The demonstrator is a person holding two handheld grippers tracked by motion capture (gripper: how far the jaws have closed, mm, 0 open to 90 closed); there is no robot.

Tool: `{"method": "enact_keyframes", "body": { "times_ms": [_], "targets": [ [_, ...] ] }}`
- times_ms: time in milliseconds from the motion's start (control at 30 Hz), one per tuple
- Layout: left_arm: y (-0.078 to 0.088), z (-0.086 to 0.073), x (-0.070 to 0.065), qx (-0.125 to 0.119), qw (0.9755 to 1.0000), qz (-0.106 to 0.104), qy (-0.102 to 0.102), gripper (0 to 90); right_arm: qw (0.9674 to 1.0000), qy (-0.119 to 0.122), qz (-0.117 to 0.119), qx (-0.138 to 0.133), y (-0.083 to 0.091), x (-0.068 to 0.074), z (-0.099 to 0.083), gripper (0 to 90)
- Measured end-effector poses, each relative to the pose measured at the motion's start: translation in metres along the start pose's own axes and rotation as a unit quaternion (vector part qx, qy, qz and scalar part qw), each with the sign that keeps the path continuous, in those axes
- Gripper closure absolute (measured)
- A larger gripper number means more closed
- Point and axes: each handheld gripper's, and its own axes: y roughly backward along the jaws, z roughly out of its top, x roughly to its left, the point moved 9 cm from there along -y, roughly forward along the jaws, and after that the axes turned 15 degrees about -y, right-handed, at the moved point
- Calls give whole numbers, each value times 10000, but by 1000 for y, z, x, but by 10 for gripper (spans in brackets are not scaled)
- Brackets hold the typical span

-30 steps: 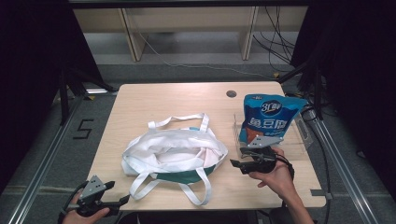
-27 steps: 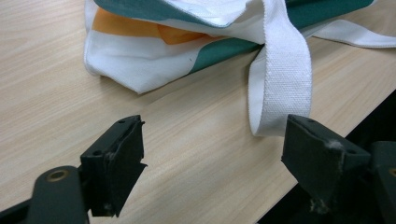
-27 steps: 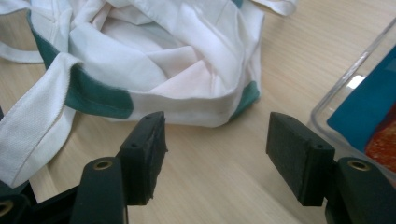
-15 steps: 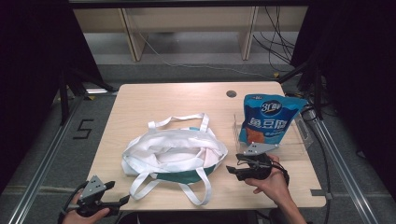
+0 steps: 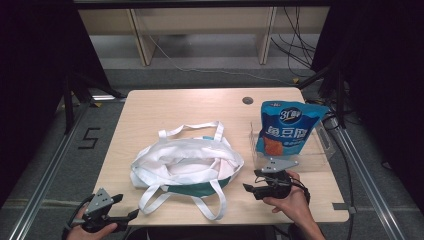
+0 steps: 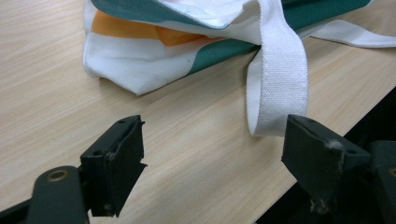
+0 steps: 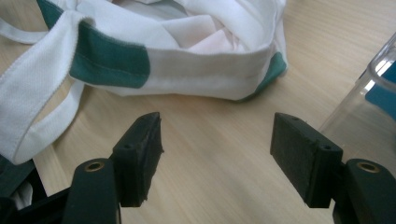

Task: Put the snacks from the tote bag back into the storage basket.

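A white and green tote bag [image 5: 185,162] lies slumped in the middle of the table, its straps spread toward the front edge. A blue snack pouch [image 5: 287,127] stands upright in a clear plastic bin [image 5: 320,152] at the right. My right gripper [image 5: 252,187] is open just right of the bag [image 7: 196,56], low over the table, with the bin's wall [image 7: 369,93] beside it. My left gripper [image 5: 127,212] is open at the table's front left corner, facing a loop of white strap [image 6: 275,79] and the bag's corner [image 6: 135,60]. Nothing is between either pair of jaws.
The wooden table [image 5: 200,107] has a round dark hole [image 5: 247,100] near its far edge. Metal rails run along both sides on the floor, and shelving with cables stands behind the table.
My right gripper has drifted slightly toward the front of the table and to the left, nearer the bag. The left gripper has stayed at the front left corner.
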Motion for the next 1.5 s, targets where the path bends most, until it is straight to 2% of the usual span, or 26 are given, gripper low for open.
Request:
{"method": "enact_keyframes", "body": {
  "times_ms": [100, 133, 200, 333, 467, 533, 600, 633, 667, 733, 767, 833, 867, 900, 933, 967, 1100, 1133, 1167, 1233, 1333, 1367, 1433, 1467, 1500],
  "targets": [
    [0, 0, 0, -9, 10000, 9, 5, 201, 10000, 16, 26, 42, 0, 0, -3, 339],
    [0, 0, 0, -20, 10000, 50, 38, 201, 10000, -30, -44, 28, 0, -1, -4, 336],
    [1, 0, 1, 26, 10000, -2, -48, 201, 9999, -62, -38, 122, 1, -1, -7, 329],
    [1, -1, 1, 59, 10000, -5, -59, 201, 9999, 10, -69, 100, 0, -2, -11, 315],
    [0, 0, 1, 2, 10000, 46, 27, 201, 9998, 14, -128, 175, 2, -3, -18, 309],
    [1, -1, 1, 81, 9999, 1, -65, 201, 9998, -18, -132, 175, 2, -3, -21, 303],
    [1, -1, 0, 57, 10000, 1, -61, 201, 9996, -11, -205, 171, 1, -5, -26, 299],
    [2, -1, 3, 90, 9998, 43, -195, 201, 9996, -11, -205, 171, 1, -5, -26, 299],
    [0, 1, 1, 5, 10000, 69, -68, 201, 9996, -5, -207, 208, 2, -6, -27, 298],
    [0, 2, -1, -74, 10000, 46, 28, 201, 9996, 10, -197, 214, 1, -5, -30, 297],
    [2, 0, 2, 31, 9999, 25, -149, 201, 9997, 96, -178, 155, 0, -5, -29, 296],
    [2, -1, 1, 52, 10000, 7, -52, 201, 9996, 36, -216, 194, 1, -5, -31, 295],
    [2, -1, 1, 50, 9999, -3, -128, 201, 9995, 41, -212, 215, 0, -5, -32, 295],
    [0, 2, 0, -44, 10000, 45, -36, 201, 9995, 46, -257, 152, -1, -6, -31, 295],
    [0, 2, 0, -44, 10000, 45, -36, 201, 9995, 46, -257, 152, -1, -6, -31, 295],
    [2, -1, 1, 78, 9998, 2, -208, 201, 9995, 50, -239, 211, -1, -7, -33, 295],
    [2, -1, 1, 83, 9998, 2, -185, 201, 9994, 5, -244, 235, -2, -8, -35, 294],
    [0, 2, 0, -51, 10000, 58, -27, 201, 9994, 7, -240, 235, -3, -8, -35, 294],
    [0, 2, 0, -38, 10000, 54, -38, 201, 9995, 40, -212, 237, -3, -8, -34, 294],
    [2, -1, 1, 101, 9997, -11, -215, 201, 9994, 13, -266, 241, -3, -9, -35, 293],
    [2, -1, 1, 114, 9997, -4, -216, 201, 9991, 44, -274, 308, -4, -9, -36, 293],
    [0, 0, 2, 39, 9999, 77, -99, 201, 9992, 57, -255, 311, -4, -8, -36, 292],
    [0, 1, 1, 17, 10000, 41, -88, 201, 9992, 44, -272, 306, -4, -9, -36, 291],
    [2, -1, 2, 121, 9997, -4, -220, 201, 9991, 60, -275, 302, -4, -9, -36, 292],
    [1, -1, 1, 95, 9998, 8, -180, 201, 9991, 61, -288, 297, -4, -10, -36, 291]
  ]
}}
